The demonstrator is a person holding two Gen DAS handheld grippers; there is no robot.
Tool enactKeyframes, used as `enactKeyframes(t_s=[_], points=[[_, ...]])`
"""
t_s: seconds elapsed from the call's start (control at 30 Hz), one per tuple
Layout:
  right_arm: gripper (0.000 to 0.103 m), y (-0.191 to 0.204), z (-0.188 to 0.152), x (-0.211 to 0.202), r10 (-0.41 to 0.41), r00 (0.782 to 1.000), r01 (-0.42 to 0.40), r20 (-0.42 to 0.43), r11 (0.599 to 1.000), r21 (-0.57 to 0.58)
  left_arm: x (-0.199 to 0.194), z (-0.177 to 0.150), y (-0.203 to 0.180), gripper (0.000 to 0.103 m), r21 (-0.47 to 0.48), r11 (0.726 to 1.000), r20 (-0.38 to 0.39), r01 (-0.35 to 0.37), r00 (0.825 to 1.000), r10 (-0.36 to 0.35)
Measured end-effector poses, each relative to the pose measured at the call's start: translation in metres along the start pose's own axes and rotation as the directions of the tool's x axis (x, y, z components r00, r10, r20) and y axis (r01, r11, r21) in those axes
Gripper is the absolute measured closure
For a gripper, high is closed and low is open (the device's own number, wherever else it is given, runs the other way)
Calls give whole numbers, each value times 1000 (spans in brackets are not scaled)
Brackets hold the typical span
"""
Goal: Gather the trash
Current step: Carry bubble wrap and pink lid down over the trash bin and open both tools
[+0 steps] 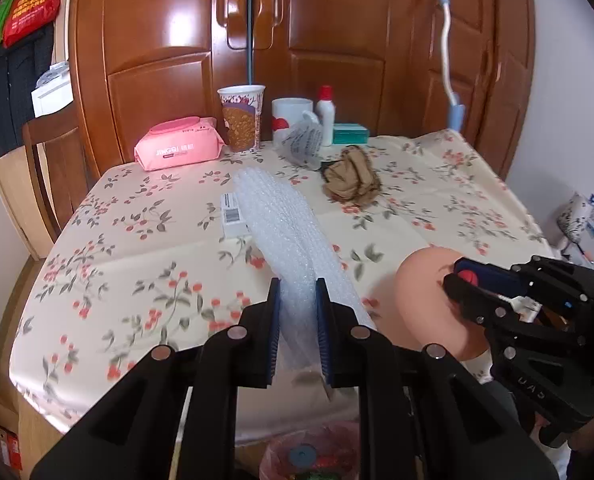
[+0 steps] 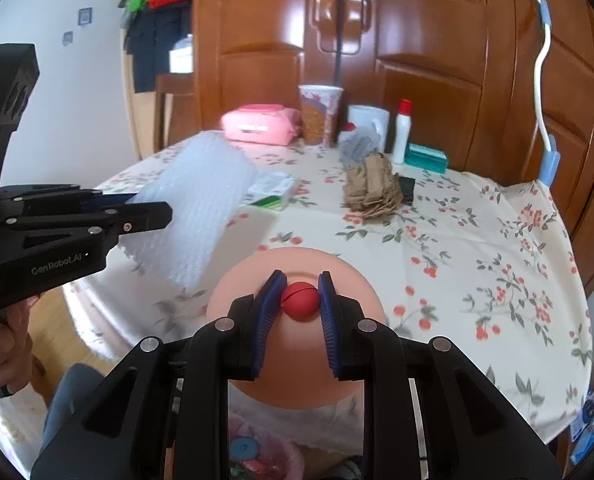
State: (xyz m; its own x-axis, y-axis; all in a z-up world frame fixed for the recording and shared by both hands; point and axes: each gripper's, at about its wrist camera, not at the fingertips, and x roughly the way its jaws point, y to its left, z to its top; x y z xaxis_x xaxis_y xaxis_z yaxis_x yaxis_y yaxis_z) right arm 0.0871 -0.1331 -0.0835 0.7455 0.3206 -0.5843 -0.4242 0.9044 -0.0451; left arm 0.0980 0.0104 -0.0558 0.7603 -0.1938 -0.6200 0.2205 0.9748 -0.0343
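Left gripper, right gripper clamped.

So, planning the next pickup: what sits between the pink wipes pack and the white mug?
A tall patterned paper cup, seen in both wrist views.

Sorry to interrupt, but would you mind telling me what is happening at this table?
A person is clearing trash with two handheld grippers. The left gripper is shut on a bubble wrap sheet, and the right gripper is shut on the red knob of a peach lid. Both are over the table's near edge, with a trash bag below. Crumpled brown paper is on the table.
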Motion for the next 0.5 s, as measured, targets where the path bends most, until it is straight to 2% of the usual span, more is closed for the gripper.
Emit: enactKeyframes(t_s=[0.13, 0.27, 0.5], points=[[80, 17, -16, -27, 23, 1000, -23, 1, 1000, -17, -30, -21, -7, 87, 14, 1000, 0, 16, 1000, -16], [80, 32, -39, -46, 47, 999, -47, -21, 999, -19, -52, -55, -15, 86, 34, 999, -31, 28, 999, -27], [80, 51, -89, -49, 76, 993, -76, -94, 997, 3, -63, -115, -21, 86, 32, 999, -115, 30, 993, -27]])
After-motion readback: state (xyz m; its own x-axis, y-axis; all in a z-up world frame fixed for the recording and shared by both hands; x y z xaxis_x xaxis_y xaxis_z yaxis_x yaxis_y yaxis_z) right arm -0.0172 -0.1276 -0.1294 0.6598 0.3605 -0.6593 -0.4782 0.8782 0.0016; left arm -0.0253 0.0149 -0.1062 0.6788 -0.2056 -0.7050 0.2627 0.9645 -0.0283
